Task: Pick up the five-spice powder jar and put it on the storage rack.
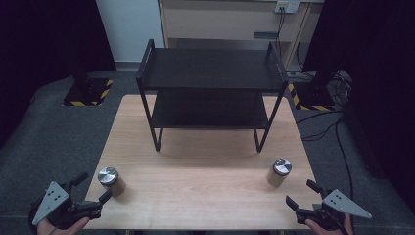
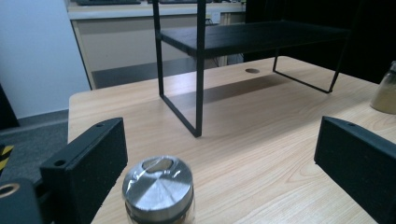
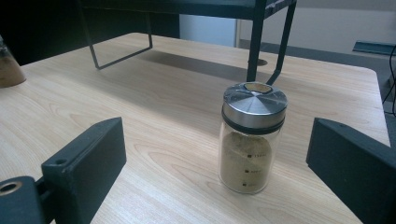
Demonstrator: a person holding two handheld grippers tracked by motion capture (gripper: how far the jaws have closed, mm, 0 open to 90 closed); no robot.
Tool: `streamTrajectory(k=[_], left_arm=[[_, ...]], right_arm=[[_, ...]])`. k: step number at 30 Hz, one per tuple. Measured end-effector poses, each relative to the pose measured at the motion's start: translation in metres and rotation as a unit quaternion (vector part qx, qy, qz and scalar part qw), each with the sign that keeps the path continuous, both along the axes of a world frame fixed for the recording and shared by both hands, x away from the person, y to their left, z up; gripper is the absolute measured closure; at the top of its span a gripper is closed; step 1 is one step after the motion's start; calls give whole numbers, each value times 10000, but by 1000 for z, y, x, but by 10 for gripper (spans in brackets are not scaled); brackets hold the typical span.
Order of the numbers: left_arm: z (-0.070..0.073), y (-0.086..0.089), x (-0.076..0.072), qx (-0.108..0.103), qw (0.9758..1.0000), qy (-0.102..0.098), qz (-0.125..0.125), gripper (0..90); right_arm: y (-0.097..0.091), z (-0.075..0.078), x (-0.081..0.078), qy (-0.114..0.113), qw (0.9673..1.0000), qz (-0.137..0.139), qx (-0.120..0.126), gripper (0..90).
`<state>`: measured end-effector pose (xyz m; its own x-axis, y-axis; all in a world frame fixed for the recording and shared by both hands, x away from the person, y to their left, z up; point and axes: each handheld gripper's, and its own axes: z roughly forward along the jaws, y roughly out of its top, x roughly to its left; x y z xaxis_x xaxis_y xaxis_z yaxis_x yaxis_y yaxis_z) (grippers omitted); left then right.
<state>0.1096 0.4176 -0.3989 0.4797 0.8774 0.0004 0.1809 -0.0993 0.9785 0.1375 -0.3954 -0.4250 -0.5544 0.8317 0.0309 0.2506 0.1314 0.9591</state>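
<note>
Two jars on the counter (image 1: 205, 191), both upright, long axis vertical, steel lids facing up. Left jar (image 1: 110, 180) stands near the counter's front left corner; right jar (image 1: 279, 172) stands near the front right edge; well apart from each other, with the black rack (image 1: 211, 93) set back between them. One rack, two shelves, four legs, nothing on it. Two grippers, one per hand, at the front corners. Left gripper (image 1: 93, 188) has its fingers spread, one fingertip just beside the left jar, pointing toward it; contact not clear from above. Right gripper (image 1: 302, 194) has its fingers spread too, aimed toward the right jar, near it but apart. Left gripper view: the left jar (image 2: 158, 189) sits low between the spread fingers (image 2: 91, 161), nearer the left one, lid visible with a pour opening at the rim; contents cut off by the frame edge. The right jar (image 2: 385, 91) shows far off at the right edge. Right gripper view: the right jar (image 3: 250, 137) stands ahead between the spread fingers (image 3: 88, 161), untouched, glass wall clear, tan powder inside filling somewhat over half, small printed marks on the glass. Lid opening faces away toward the rack. The high view gives neither the powder level nor the marks.
</note>
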Motion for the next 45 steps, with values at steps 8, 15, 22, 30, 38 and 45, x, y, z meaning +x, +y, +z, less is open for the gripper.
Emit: streamTrajectory(k=[8,15,22,30,38,45], left_arm=[[21,11,2,225,9997,37,-98,7],[38,23,5,497,9983,143,-253,3],[51,35,11,705,9961,403,-349,3],[52,47,30,900,9917,774,-500,6],[40,53,51,969,9877,1064,-604,18],[30,54,73,997,9839,1326,-670,37]], right_arm=[[0,0,0,-8,10000,13,6,52],[0,0,0,-14,10000,15,6,53],[0,0,0,-14,10000,9,6,54],[1,0,0,-22,10000,25,6,54],[1,0,0,-33,10000,29,41,54],[1,0,-1,-36,10000,22,48,55]])
